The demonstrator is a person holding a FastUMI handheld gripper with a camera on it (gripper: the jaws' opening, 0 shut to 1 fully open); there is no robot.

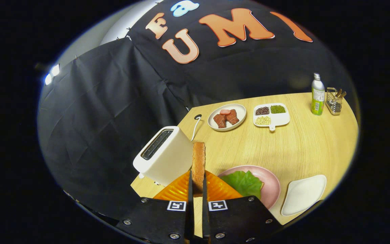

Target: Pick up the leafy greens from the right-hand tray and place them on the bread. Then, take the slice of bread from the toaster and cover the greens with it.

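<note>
Gripper view: gripper [197, 184] clamped on the bread [198, 162], both fingers pressing its flat faces. Slice stands edge-on between the fingers, its lower end in the pinch, the rest sticking up beyond the tips. Toaster [163, 154] sits just beside it, slot looks empty. Ahead w/ a slight offset: pink plate [272, 183] w/ greens [245, 183] on it; base slice under the leaf barely shows, can't confirm. Orange mat [178, 189] lies below the fingers.

Handling, judged: bread is light, fairly stiff but crumbly, so a squeeze near the crust w/ modest force is safest. Grip is low on the slice, so it may pivot when tipped flat. Greens are soft and could slide when covered.
</note>
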